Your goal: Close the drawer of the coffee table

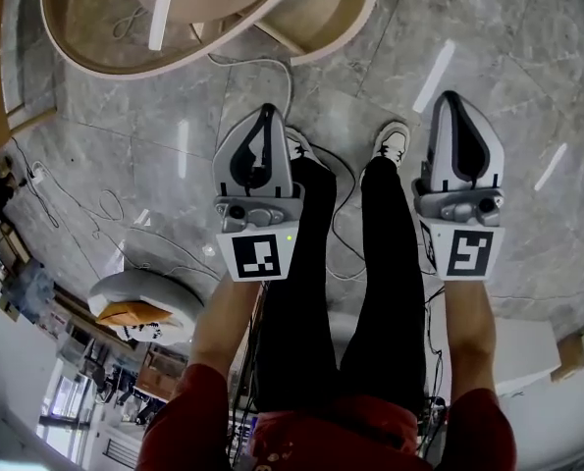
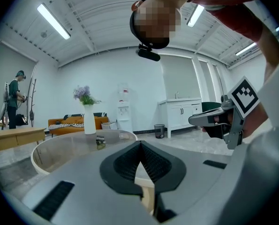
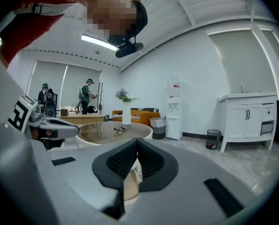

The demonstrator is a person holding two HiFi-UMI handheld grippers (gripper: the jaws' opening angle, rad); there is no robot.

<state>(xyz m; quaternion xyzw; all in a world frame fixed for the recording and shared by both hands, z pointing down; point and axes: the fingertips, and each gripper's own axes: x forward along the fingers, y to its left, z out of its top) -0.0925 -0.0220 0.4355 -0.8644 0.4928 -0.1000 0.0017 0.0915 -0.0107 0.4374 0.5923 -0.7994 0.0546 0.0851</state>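
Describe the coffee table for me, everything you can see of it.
The coffee table is round, with a pale wooden rim and a glossy, glass-like top. It stands on the grey floor ahead of the person's feet. In the head view, a curved wooden section, likely the open drawer, juts from its right side. A white vase and small dark items sit on top.

coffee table (image 1: 105, 27): cut off at head view's top edge | small things (image 3: 116, 129) on its top: too small to name | its near rim: hidden behind left gripper (image 2: 140, 143) in left gripper view
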